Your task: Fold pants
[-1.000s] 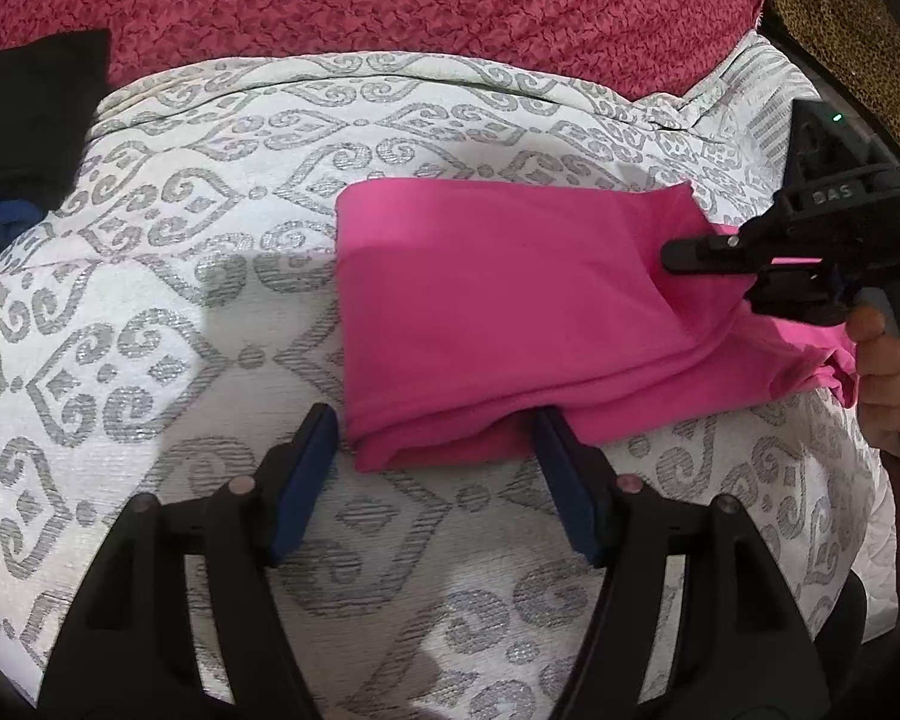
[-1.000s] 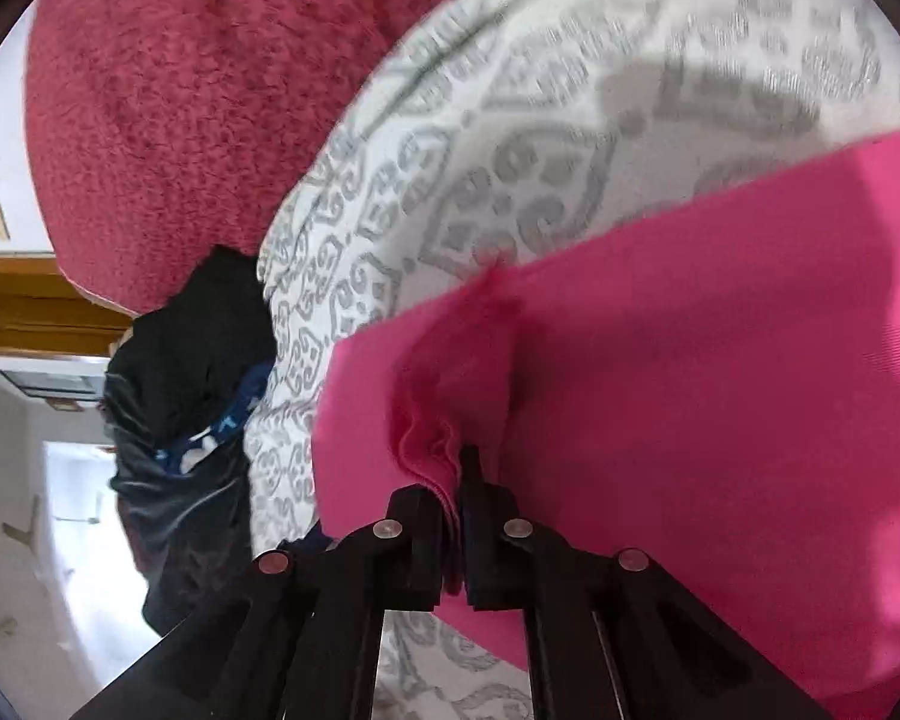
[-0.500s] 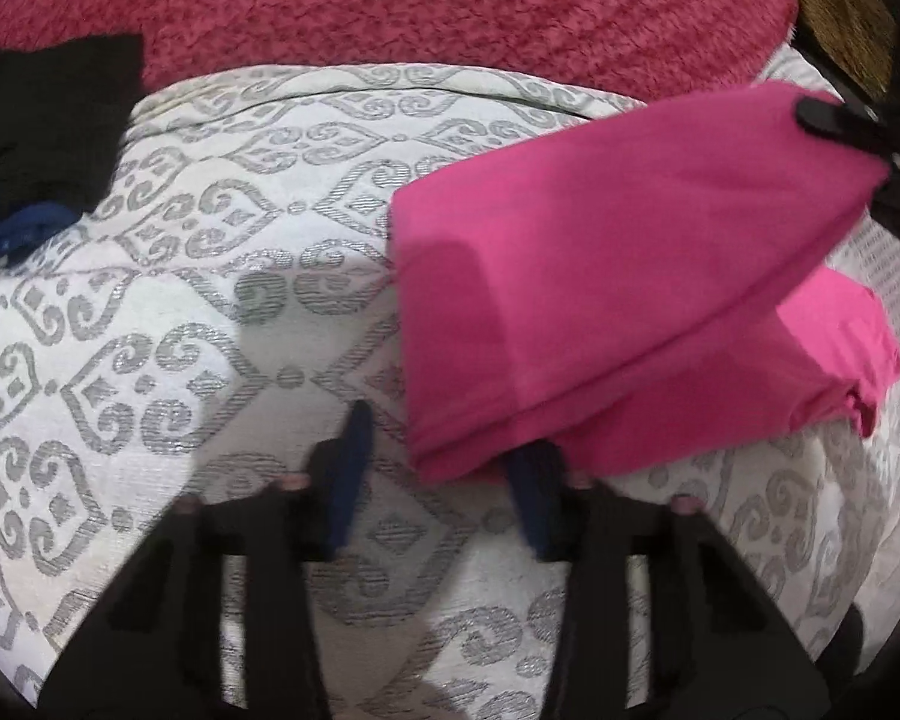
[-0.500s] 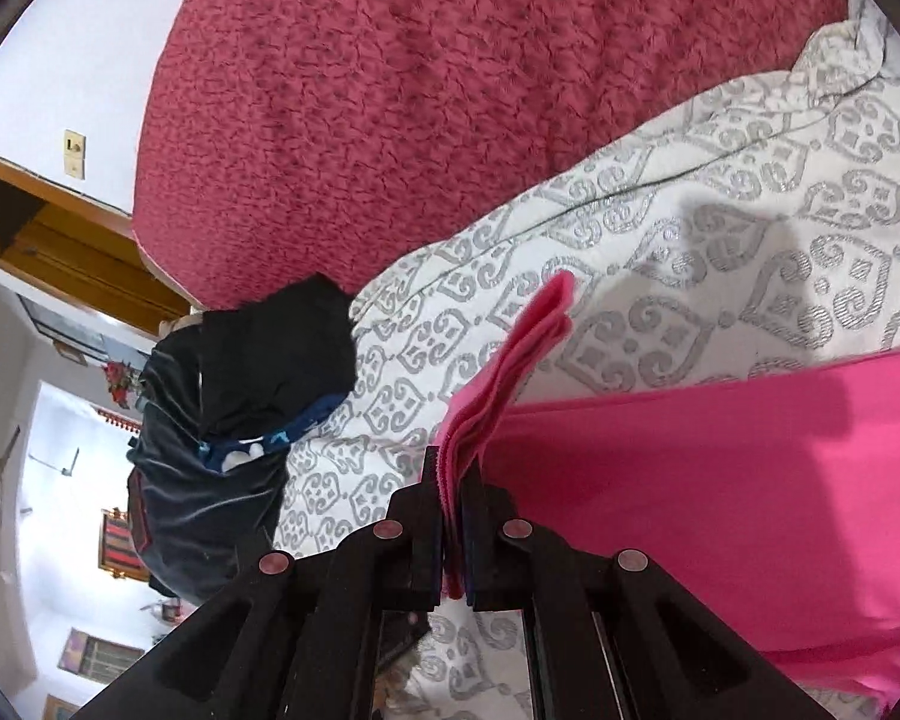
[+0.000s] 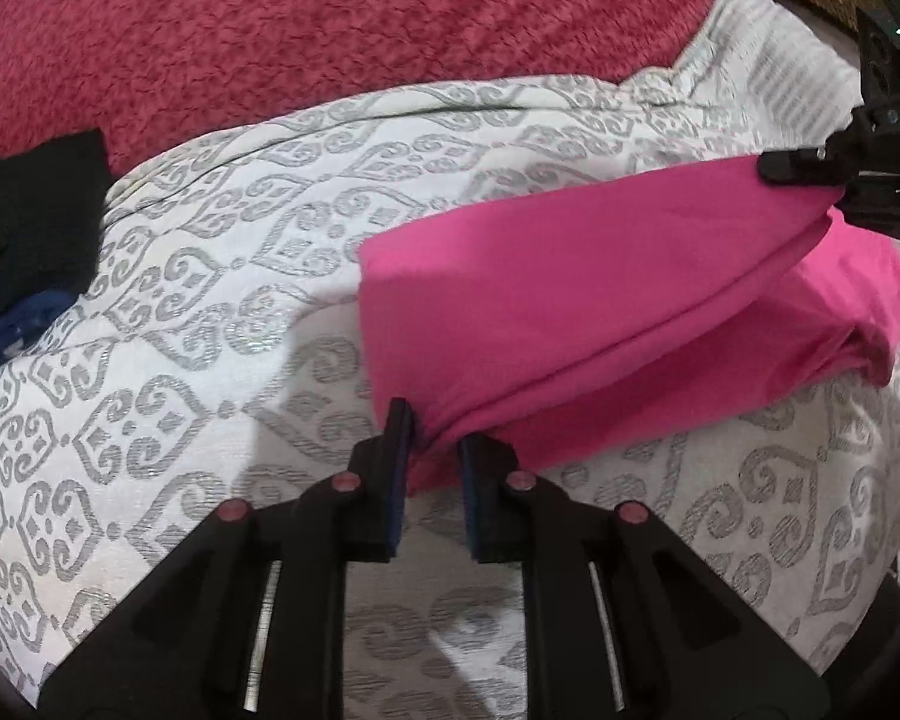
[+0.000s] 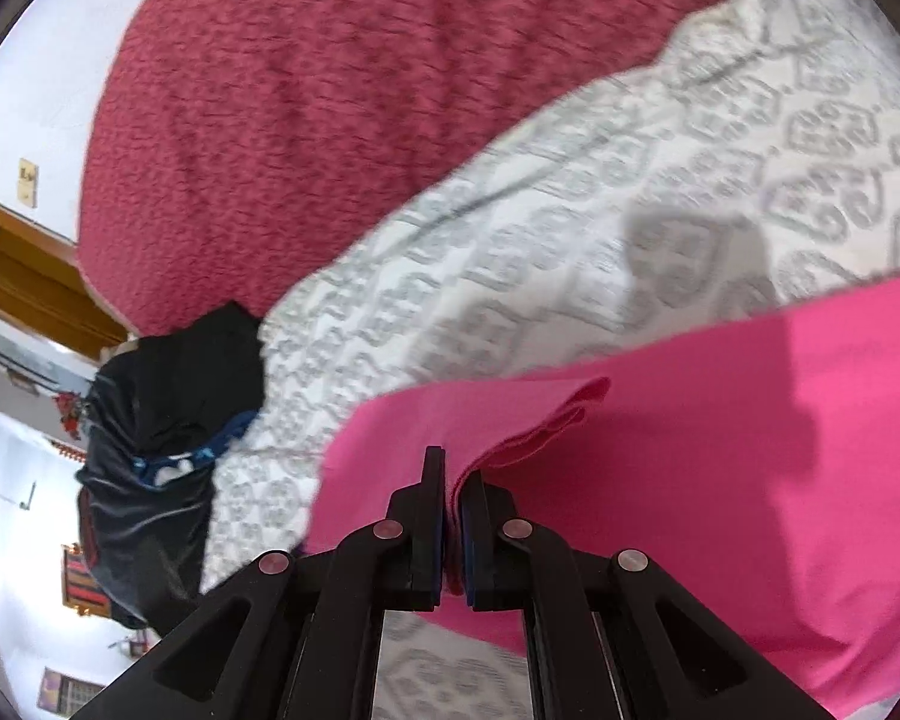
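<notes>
Item: pink pants (image 5: pixel 570 294), partly folded, being held above a white-and-grey patterned bedspread (image 5: pixel 222 276), the right-hand end being lifted clear while the lower layer is still resting on the cloth.

Change noted: a second ago the near-left corner was lying flat between widely parted fingers; it is now being raised, and the left gripper (image 5: pixel 435 450) is closing, the corner being pinched between its blue pads. The far corner, previously low, is being carried higher by the right gripper (image 6: pixel 453 498), whose fingers are being kept clamped on bunched pink fabric.

Meaning: both ends are being secured, so the next fold-over is judged to be starting.

Surroundings: red blanket (image 5: pixel 330 30) beyond; dark garment (image 6: pixel 168 414) at the bedspread's edge.

Containers: none being shown; nothing is being held in any.
</notes>
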{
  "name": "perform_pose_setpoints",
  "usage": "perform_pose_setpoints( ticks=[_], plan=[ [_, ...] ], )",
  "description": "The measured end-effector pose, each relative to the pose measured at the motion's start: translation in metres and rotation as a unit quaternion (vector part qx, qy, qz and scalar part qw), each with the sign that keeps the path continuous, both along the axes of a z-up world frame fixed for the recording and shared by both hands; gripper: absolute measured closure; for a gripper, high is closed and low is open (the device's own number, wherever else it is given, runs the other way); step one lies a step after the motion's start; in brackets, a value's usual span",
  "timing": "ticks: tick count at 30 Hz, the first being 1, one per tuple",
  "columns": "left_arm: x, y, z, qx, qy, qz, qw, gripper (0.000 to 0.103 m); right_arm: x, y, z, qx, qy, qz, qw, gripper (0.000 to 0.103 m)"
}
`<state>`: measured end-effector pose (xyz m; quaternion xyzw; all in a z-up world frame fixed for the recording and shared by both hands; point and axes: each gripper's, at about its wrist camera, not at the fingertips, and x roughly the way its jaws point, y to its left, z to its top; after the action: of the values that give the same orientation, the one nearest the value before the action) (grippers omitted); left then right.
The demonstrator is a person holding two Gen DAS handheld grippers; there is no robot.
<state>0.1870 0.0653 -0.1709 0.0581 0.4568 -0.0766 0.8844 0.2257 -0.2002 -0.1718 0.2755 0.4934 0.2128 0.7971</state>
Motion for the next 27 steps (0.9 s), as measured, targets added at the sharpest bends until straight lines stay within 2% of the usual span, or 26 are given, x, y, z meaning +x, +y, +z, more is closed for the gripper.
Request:
perform_pose_setpoints(
  ticks=[6,10,12,15,17,20,22,24,27],
  plan=[
    [-0.003,-0.012,-0.003,0.035,0.002,-0.014,0.9993,0.086,-0.003,-0.012,-0.034,0.001,0.033,-0.005,0.999,0.100],
    [-0.005,-0.011,0.000,0.024,0.006,-0.015,0.9996,0.086,-0.006,-0.016,-0.033,0.007,0.028,-0.005,1.000,0.100],
    [-0.007,-0.010,0.003,0.015,0.006,-0.022,0.9996,0.086,-0.010,-0.018,-0.019,0.007,0.002,-0.007,1.000,0.100],
    [-0.011,-0.012,0.001,0.012,0.008,-0.031,0.9994,0.086,-0.020,-0.018,0.007,0.000,-0.067,0.000,0.998,0.100],
    [-0.010,-0.014,-0.004,0.014,0.015,-0.031,0.9993,0.086,-0.023,-0.017,0.010,-0.021,-0.082,0.008,0.996,0.099],
    [-0.010,-0.017,-0.006,0.015,0.015,-0.031,0.9993,0.086,-0.014,-0.018,-0.027,-0.071,-0.010,-0.004,0.997,0.099],
    [-0.011,-0.018,-0.006,0.017,0.014,-0.034,0.9992,0.086,-0.012,-0.022,-0.053,-0.066,0.036,-0.008,0.997,0.099],
    [-0.011,-0.017,-0.006,0.016,0.014,-0.037,0.9991,0.086,-0.016,-0.026,-0.060,-0.049,0.035,-0.016,0.998,0.098],
    [-0.010,-0.015,-0.006,0.013,0.016,-0.037,0.9991,0.086,-0.016,-0.027,-0.056,-0.050,0.033,-0.022,0.998,0.098]
  ],
)
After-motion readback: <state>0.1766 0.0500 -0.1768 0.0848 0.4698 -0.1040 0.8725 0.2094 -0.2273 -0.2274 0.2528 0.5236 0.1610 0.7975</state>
